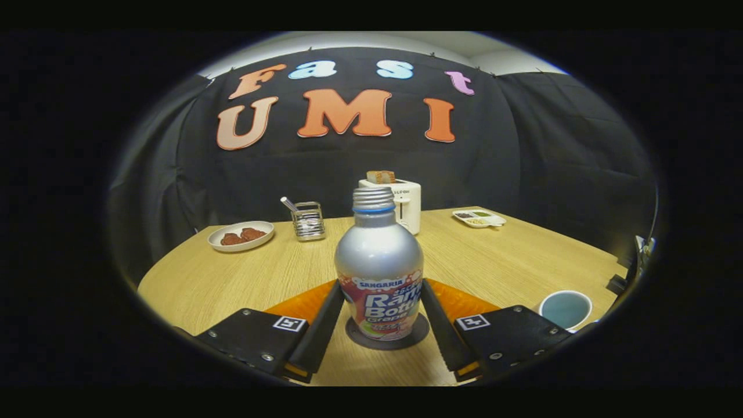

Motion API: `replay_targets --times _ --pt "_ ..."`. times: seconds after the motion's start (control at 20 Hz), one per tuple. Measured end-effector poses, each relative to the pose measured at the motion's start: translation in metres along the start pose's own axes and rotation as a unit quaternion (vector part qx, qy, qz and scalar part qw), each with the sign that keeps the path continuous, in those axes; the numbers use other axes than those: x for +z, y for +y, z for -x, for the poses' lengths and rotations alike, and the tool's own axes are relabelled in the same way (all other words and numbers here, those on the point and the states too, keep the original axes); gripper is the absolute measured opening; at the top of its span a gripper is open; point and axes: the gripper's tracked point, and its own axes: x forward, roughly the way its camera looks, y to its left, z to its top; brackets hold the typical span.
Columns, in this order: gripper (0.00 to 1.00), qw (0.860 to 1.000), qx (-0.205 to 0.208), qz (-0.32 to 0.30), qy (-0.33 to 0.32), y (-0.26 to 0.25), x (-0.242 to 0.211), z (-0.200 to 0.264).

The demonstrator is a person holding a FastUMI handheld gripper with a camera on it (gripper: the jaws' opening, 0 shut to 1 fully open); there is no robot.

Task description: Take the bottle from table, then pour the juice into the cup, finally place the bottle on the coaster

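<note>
Bottle (379, 261) upright on coaster (387, 337), clamped between gripper (380, 302) jaws; cup (565, 309) on worktop (511, 261), right of jaws.

Black cloth wall (551, 151) draped behind round wooden table (511, 261); pale ceiling (464, 43) above; lighting even.

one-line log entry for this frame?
phase: place | bottle upright on coaster | jaws flanking it, contact unclear | cup right
</note>
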Motion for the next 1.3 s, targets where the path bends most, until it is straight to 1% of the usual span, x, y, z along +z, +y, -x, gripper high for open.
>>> replay_targets --times 0.1,0.2,0.4,0.45,0.6,0.7,0.75,0.9,1.15,1.3 --pt "0.79 1.000 -0.008 0.001 -0.001 -0.003 0.000 0.003" --pt "0.80 1.000 -0.007 -0.004 -0.002 -0.003 0.001 0.005" --pt "0.88 1.000 -0.004 -0.013 -0.004 -0.003 0.003 0.011" --pt "0.90 1.000 0.001 -0.013 -0.006 -0.001 0.003 0.014" --pt "0.90 1.000 0.003 -0.017 -0.006 -0.002 0.004 0.023" --pt "0.94 0.999 0.014 -0.032 -0.012 0.000 0.008 0.031" --pt "0.98 0.999 0.020 -0.040 -0.017 0.002 0.010 0.037" --pt "0.98 0.998 0.023 -0.047 -0.030 0.000 0.016 0.055" --pt "0.97 0.998 0.014 -0.021 -0.064 0.004 0.035 0.093" --pt "0.97 0.996 0.036 -0.002 -0.077 0.029 0.037 0.118"
